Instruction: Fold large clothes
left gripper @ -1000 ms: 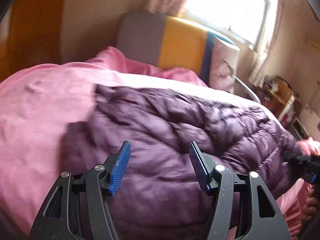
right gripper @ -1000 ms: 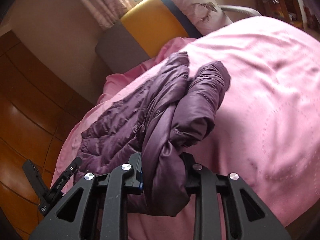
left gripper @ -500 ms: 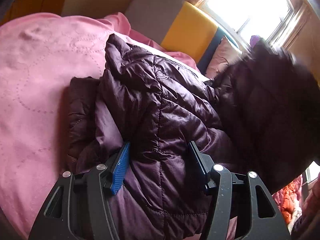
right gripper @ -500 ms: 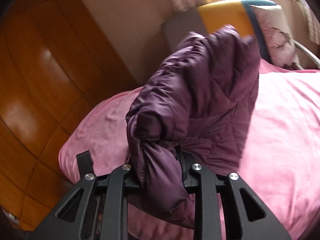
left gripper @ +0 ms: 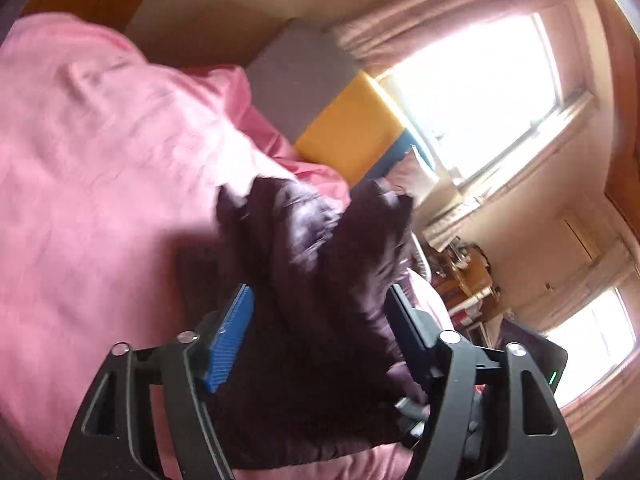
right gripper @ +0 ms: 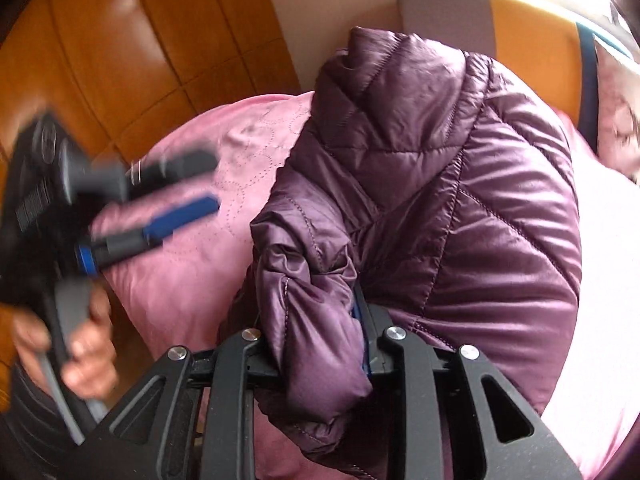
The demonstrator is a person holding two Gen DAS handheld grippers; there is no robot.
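Note:
A purple quilted puffer jacket [right gripper: 448, 184] is bunched up over the pink bed cover [right gripper: 192, 280]. My right gripper [right gripper: 320, 320] is shut on a fold of the jacket near its edge and holds it lifted. In the left wrist view the jacket [left gripper: 320, 280] shows dark and blurred between the fingers of my left gripper [left gripper: 320, 320], whose jaws stand wide apart. The left gripper [right gripper: 176, 200] also shows blurred at the left of the right wrist view, apart from the jacket, jaws spread, held by a hand.
The pink bed cover [left gripper: 100, 160] fills the left. A grey, yellow and blue headboard cushion [left gripper: 344, 136] stands behind, with a pillow [right gripper: 616, 128] beside it. A wooden wardrobe [right gripper: 120, 48] is at left. Bright windows [left gripper: 472, 80] and cluttered furniture [left gripper: 468, 280] are at right.
My right gripper has lifted the jacket fold up and carried it over the rest of the jacket. My left gripper has swung up off the jacket, staying open.

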